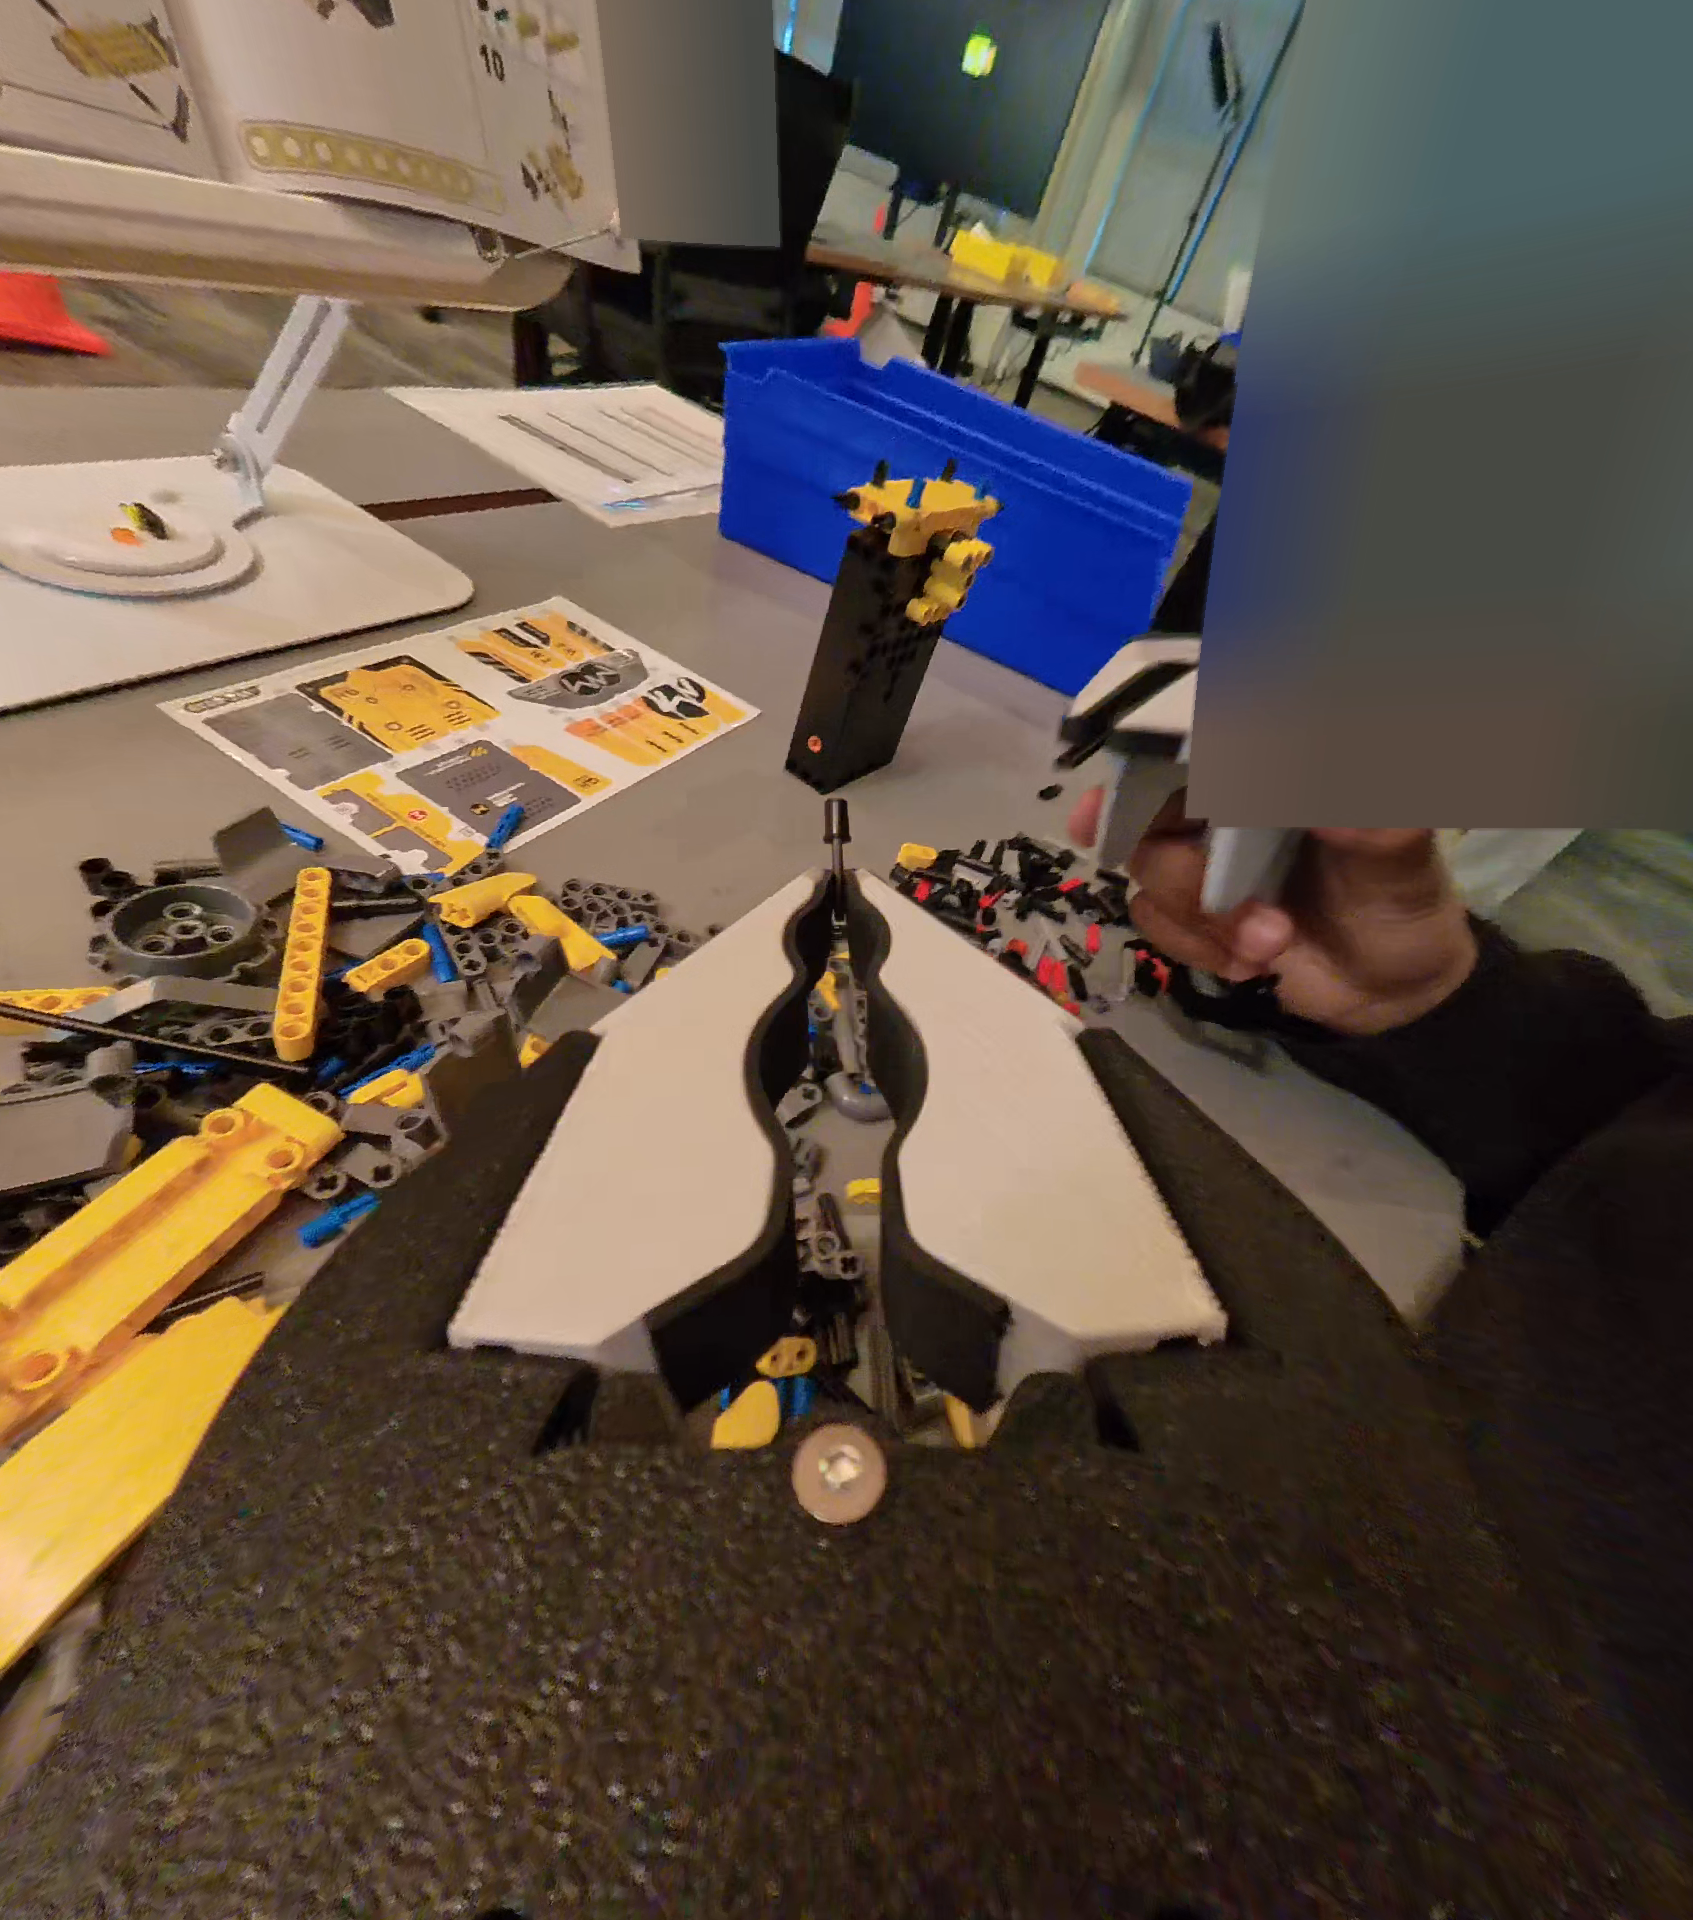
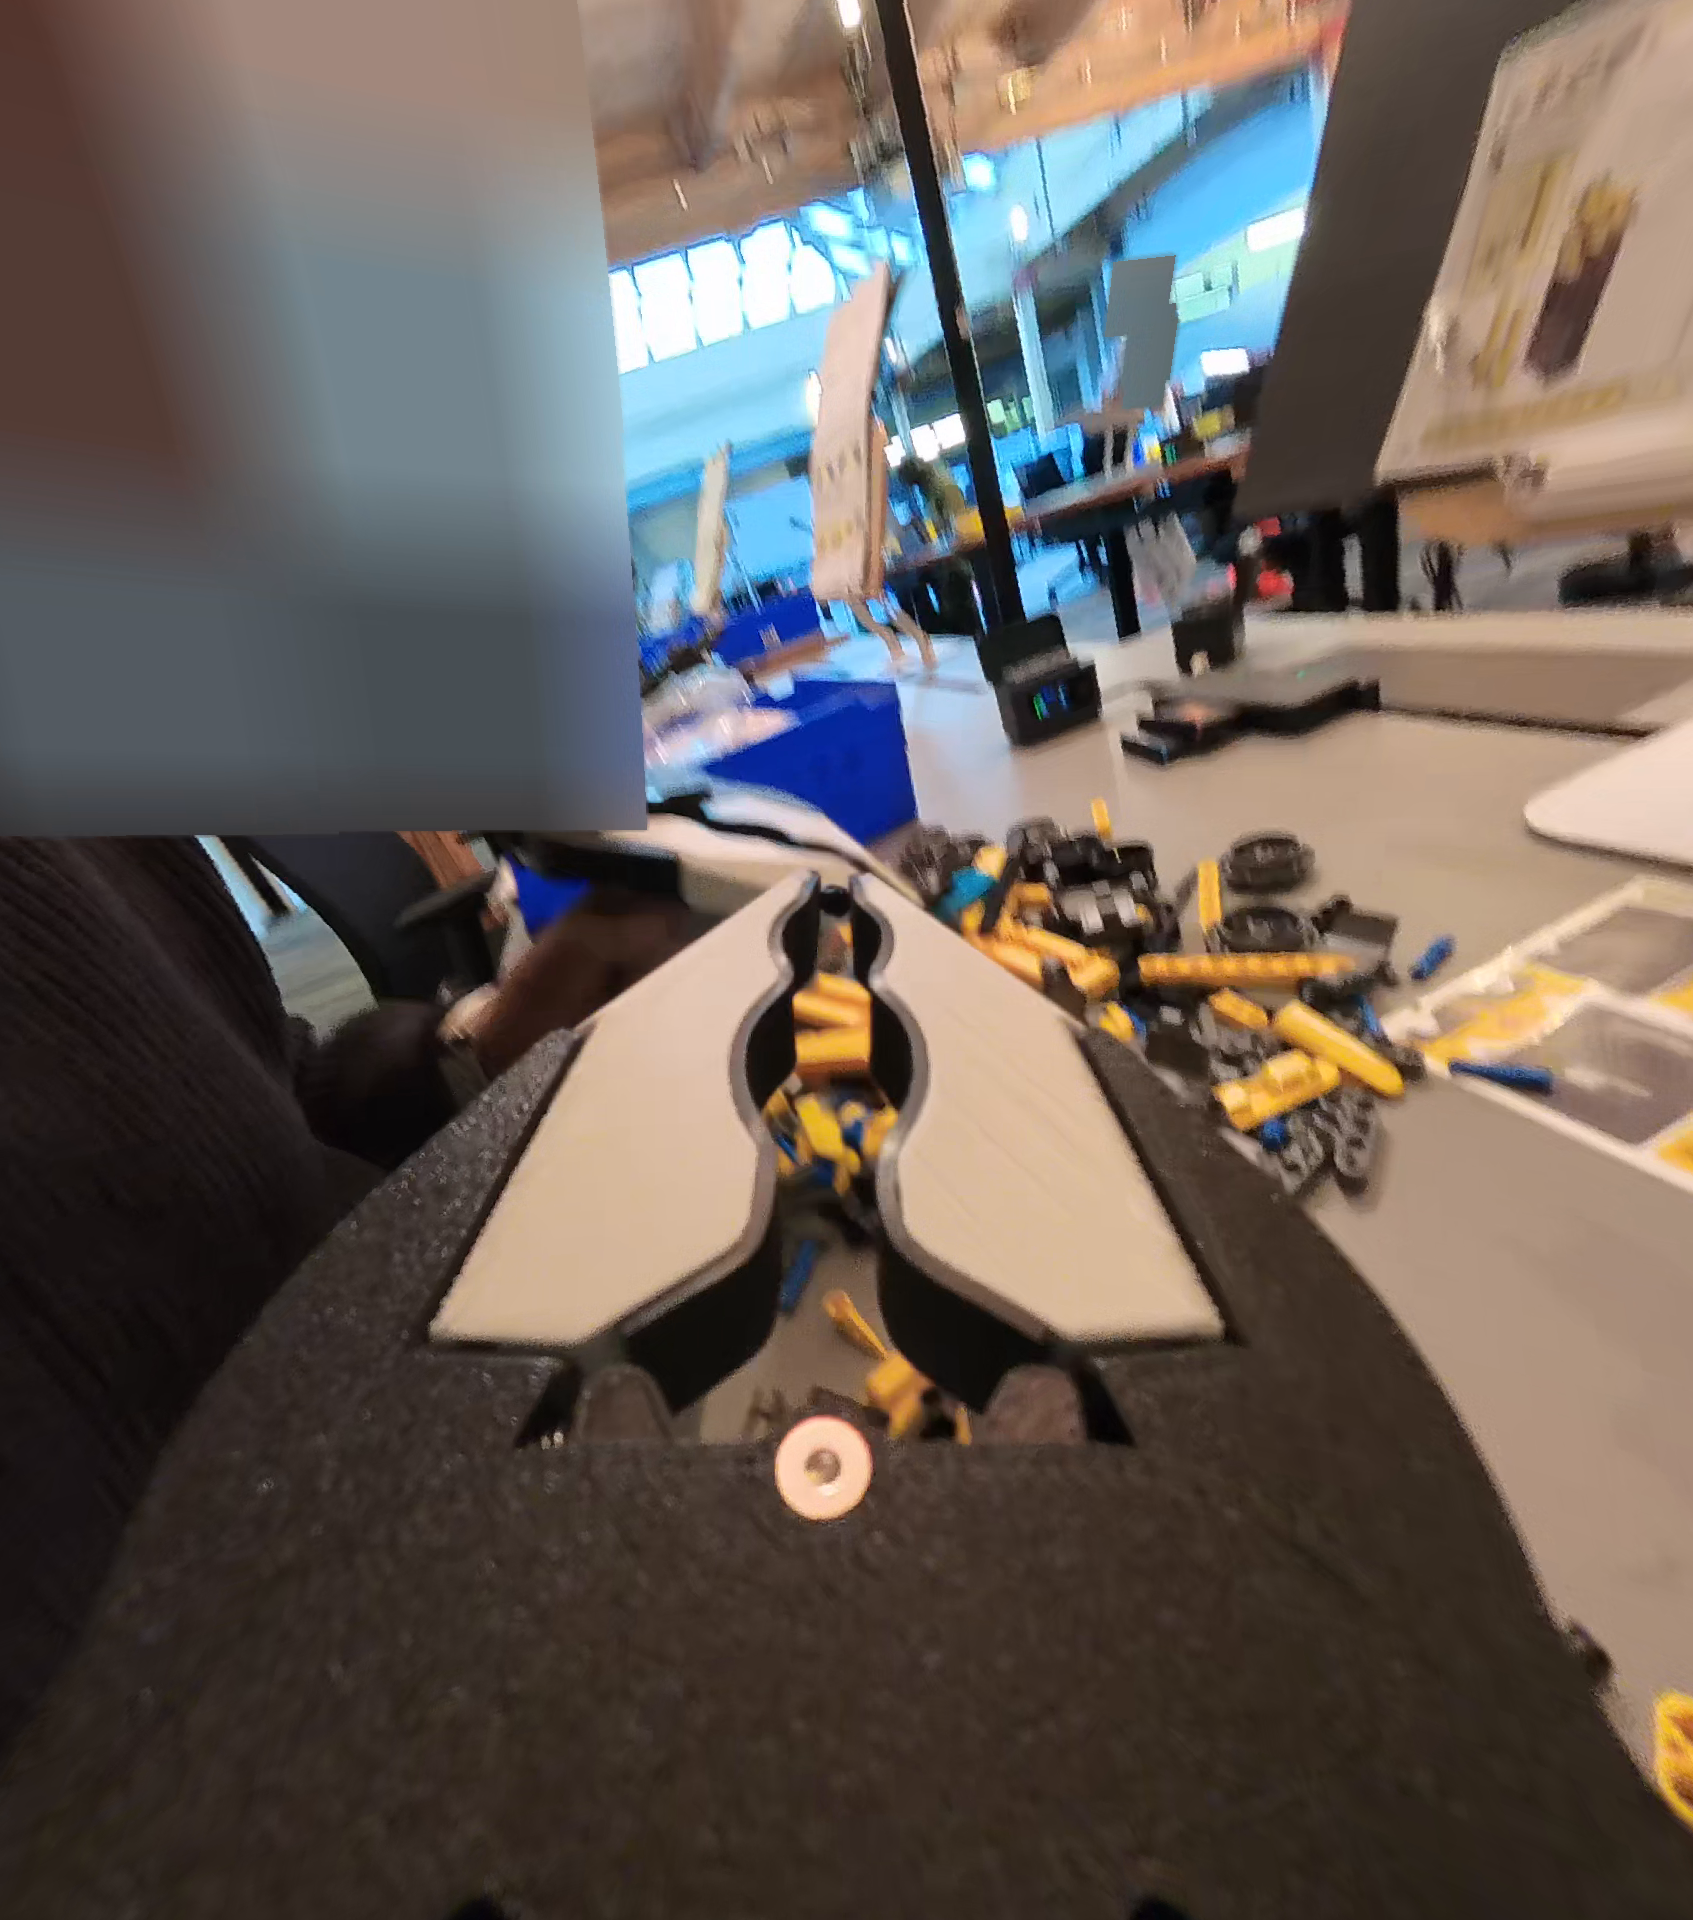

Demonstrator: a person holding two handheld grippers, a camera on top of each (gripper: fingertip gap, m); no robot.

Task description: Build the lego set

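My left gripper [image 1: 835, 883] is shut on a thin black axle [image 1: 835, 831] that sticks out past its tips, held above the grey table [image 1: 676, 821]. Beyond it stands a tall black-and-yellow brick assembly [image 1: 873, 644]. My right gripper [image 2: 829, 896] is shut on a small black pin [image 2: 831, 900] at its tips. It hangs over a heap of yellow, black and blue parts [image 2: 1185, 997]. It also shows at the right of the left wrist view [image 1: 1122, 717], held by a hand [image 1: 1320, 935]. The left gripper's body [image 2: 613, 862] shows behind the right one.
Loose yellow, grey and black parts [image 1: 250, 997] lie at the left, small black and red pins [image 1: 1029, 894] at the right. A sticker sheet [image 1: 468, 707], a blue bin [image 1: 925, 468] and a white stand [image 1: 146, 582] with an instruction booklet [image 1: 250, 125] lie beyond. There is about 6 cm between the tips of the two grippers.
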